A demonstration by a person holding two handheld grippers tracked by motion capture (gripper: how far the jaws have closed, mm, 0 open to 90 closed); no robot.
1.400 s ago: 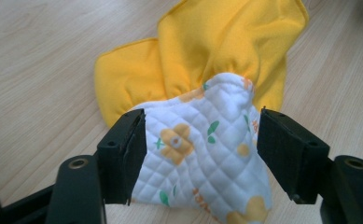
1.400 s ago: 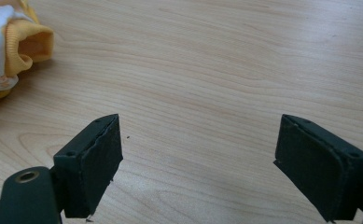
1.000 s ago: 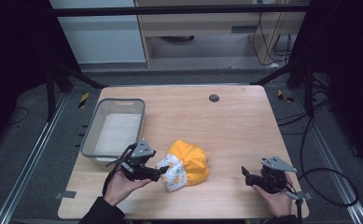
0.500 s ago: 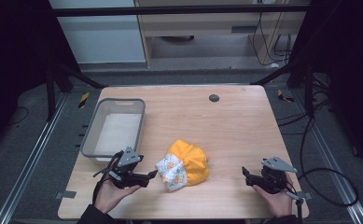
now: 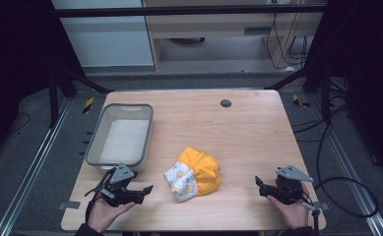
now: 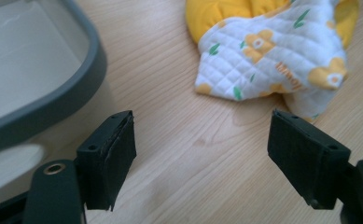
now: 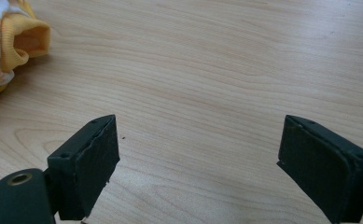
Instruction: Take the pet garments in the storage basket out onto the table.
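Yellow garment (image 5: pixel 195 171) crumpled mid-table, grey bin (image 5: pixel 121 135) beside; both tools (image 5: pixel 146 188) (image 5: pixel 258 182) apart, empty.

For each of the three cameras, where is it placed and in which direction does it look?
High view: above the person's side, facing forward and down on the table; both hands with left gripper and right gripper.
Left gripper view: on that open gripper, facing bin and cloth.
Right gripper view: over open jaws, facing bare wood.
All three show the cloth.

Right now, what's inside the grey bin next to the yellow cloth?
The grey bin looks empty: its pale floor shows bare in the high view. Its near wall hides the strip of floor just behind it.
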